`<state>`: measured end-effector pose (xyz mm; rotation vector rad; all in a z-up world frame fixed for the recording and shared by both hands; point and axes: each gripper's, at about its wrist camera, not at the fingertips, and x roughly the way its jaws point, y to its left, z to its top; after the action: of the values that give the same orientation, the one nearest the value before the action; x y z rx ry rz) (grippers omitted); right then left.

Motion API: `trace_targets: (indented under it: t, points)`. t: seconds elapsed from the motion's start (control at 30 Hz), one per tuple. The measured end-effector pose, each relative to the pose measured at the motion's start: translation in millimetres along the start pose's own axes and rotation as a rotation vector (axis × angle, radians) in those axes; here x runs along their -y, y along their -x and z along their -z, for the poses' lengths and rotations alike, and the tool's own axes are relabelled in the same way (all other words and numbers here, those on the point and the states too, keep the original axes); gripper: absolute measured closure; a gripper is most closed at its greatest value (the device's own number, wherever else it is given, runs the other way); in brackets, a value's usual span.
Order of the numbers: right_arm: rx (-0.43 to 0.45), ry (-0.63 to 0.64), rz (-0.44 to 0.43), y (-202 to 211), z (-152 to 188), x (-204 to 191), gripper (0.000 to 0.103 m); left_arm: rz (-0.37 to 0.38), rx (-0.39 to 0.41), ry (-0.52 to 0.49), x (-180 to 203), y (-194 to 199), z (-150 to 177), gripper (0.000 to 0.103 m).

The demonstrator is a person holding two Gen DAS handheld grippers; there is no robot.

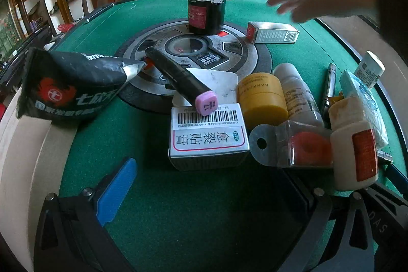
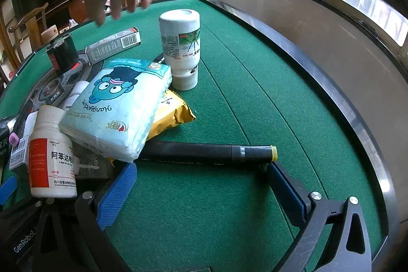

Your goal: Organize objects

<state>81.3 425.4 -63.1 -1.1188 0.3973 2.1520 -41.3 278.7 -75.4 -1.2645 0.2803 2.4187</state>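
Many small objects lie jumbled on a green felt table [image 1: 178, 195]. In the left wrist view: a white barcoded box [image 1: 207, 137], a black marker with a pink cap [image 1: 178, 78], a yellow jar [image 1: 261, 98], a black foil bag [image 1: 74, 88], a bagged red ring [image 1: 303, 147]. My left gripper [image 1: 204, 177] is open and empty just before the box. In the right wrist view: a tissue pack [image 2: 117, 108], a white pill bottle [image 2: 51, 157], an upside-down white bottle [image 2: 181, 50], a black marker with a yellow cap [image 2: 211, 152]. My right gripper [image 2: 201, 170] is open, its fingertips close to this marker.
A bare hand [image 1: 318, 1] hovers over the table's far side. A black motor [image 1: 204, 14] stands on the round centre console [image 1: 193, 52]. A grey carton [image 1: 272, 32] lies beside it. The table has a raised rim [image 2: 331, 98]. Chairs and shelves stand behind.
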Motion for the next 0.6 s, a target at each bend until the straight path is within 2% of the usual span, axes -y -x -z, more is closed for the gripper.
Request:
trace_targets:
  t: [0.6]
  points:
    - [-0.001,-0.001,0.000,2.3,0.9,0.5,0.000,0.000,0.000,0.000,-0.6,0.4,-0.3,0.000]
